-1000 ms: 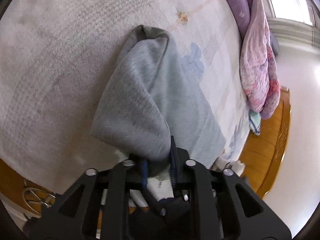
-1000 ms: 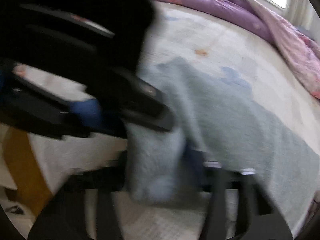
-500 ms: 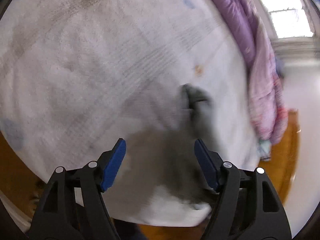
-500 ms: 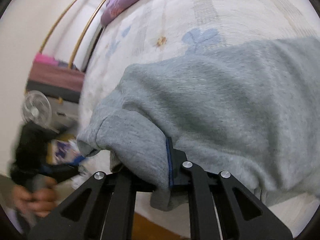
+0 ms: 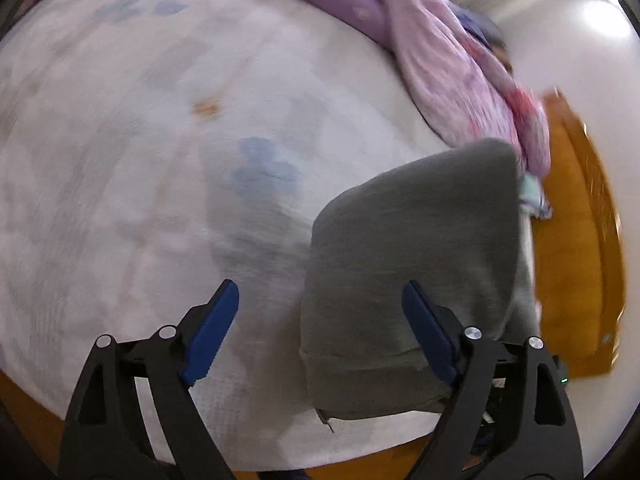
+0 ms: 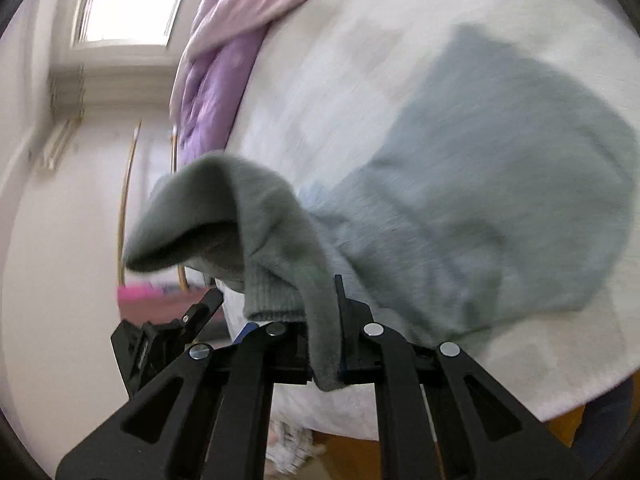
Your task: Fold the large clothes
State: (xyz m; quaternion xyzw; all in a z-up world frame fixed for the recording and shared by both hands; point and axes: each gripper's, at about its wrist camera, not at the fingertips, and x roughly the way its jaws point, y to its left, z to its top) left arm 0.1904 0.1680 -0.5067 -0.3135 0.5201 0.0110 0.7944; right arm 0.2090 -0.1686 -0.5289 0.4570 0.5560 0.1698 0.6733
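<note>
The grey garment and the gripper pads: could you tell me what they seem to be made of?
Grey garment: soft knit, probably cotton fleece; matte, fuzzy surface and a ribbed hem. Left gripper pads: blue, apparently ridged rubber or plastic on black, likely plastic, fingers.

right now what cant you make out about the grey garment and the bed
- Grey garment in the right wrist view: motion blur hides its type, sleeves and fold lines.
- The fabric pinched in the right gripper covers the pads.
- Left wrist view: the open left gripper covers part of the ribbed hem.
- Bedsheet print: smeared by blur.
- Purple quilt: cut off by the top edge.
</note>
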